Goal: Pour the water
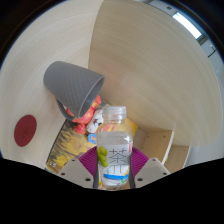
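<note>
A clear plastic bottle (116, 145) with a white label bearing green print and no cap visible at its neck sits between my gripper's (115, 160) purple pads (91, 160). Both pads press on its sides, so the gripper is shut on it. The bottle is lifted and the whole view is tilted. Beyond the bottle's mouth, up and to the left, a grey cup (73, 85) lies tilted in view with its opening toward the bottle. The bottle's lower part is hidden below the fingers.
Colourful snack packets (85, 120) in red, white and yellow lie just behind the bottle on a pale wooden table (135, 60). A dark red round disc (26, 128) sits at the left. A wooden box edge (160, 140) shows to the right of the bottle.
</note>
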Available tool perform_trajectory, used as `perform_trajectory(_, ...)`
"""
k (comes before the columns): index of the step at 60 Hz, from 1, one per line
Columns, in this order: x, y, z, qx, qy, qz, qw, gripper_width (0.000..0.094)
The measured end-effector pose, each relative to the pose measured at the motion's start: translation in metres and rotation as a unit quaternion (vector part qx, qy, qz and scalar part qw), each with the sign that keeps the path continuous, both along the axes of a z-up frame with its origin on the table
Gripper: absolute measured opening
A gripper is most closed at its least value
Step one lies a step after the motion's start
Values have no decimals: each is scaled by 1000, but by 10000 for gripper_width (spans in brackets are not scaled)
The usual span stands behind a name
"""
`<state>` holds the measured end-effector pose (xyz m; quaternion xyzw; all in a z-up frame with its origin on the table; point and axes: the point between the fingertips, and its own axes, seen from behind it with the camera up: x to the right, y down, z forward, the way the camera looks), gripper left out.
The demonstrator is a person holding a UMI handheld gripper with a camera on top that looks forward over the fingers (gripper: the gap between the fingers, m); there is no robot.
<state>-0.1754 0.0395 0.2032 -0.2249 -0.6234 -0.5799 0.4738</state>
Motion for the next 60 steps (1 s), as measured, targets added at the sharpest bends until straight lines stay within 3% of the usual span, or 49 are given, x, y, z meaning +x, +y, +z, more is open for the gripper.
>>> perform_trajectory(9, -21, -1, -8, 47, -119, 28, 991, 414)
perform_trajectory(20, -23, 2, -12, 58, -156, 35, 985, 416)
perform_trajectory(31, -7, 5, 10, 28, -29, 11, 999, 416)
perform_trajectory(38, 18, 11, 35, -24, 169, -7, 985, 416)
perform_trajectory(44, 43, 12, 56, -61, 354, -19, 933, 417)
perform_trajectory(51, 69, 11, 60, -107, 539, -17, 835, 419)
perform_trajectory(60, 86, 9, 20, -178, 689, -24, 702, 419)
